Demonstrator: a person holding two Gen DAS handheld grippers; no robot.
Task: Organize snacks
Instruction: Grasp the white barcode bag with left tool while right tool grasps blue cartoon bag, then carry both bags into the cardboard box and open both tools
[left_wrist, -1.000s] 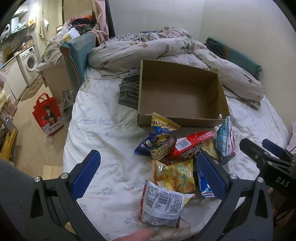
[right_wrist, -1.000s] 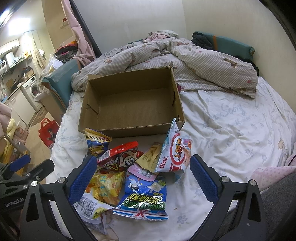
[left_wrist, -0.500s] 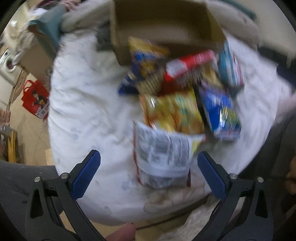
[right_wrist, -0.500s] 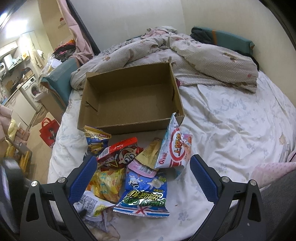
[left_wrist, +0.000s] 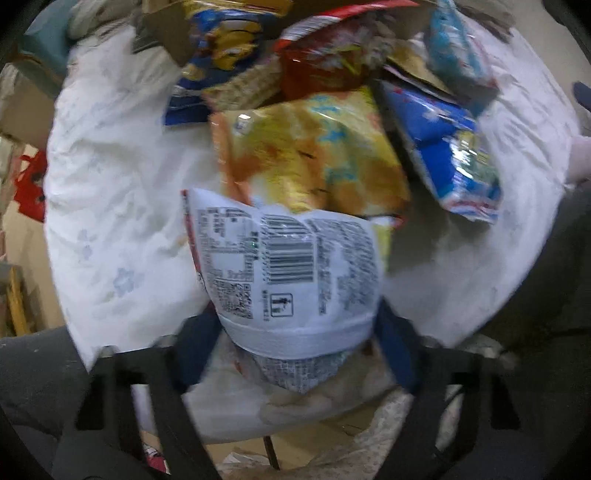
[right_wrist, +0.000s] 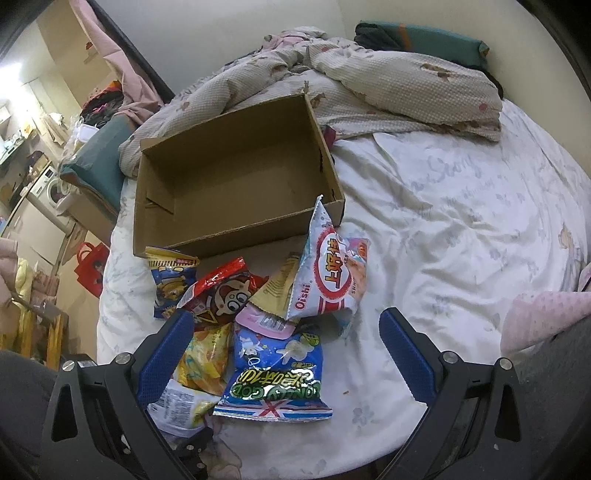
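At the near edge of the bed (right_wrist: 461, 206) lies the white barcode packet (left_wrist: 284, 266), between the closing left gripper (left_wrist: 295, 343) pads. Right gripper (right_wrist: 286, 354) hovers wide over the blue packet (right_wrist: 277, 376); cardboard box (right_wrist: 236, 177) beyond.

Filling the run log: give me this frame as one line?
left gripper: closing around white barcode-printed snack bag | right gripper: open, empty, over snack pile | brown cardboard box: empty

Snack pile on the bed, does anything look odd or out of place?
The snacks lie jumbled and overlapping outside the cardboard box, which is empty. The Oishi bag leans on its corner. Nothing looks spilled or torn.
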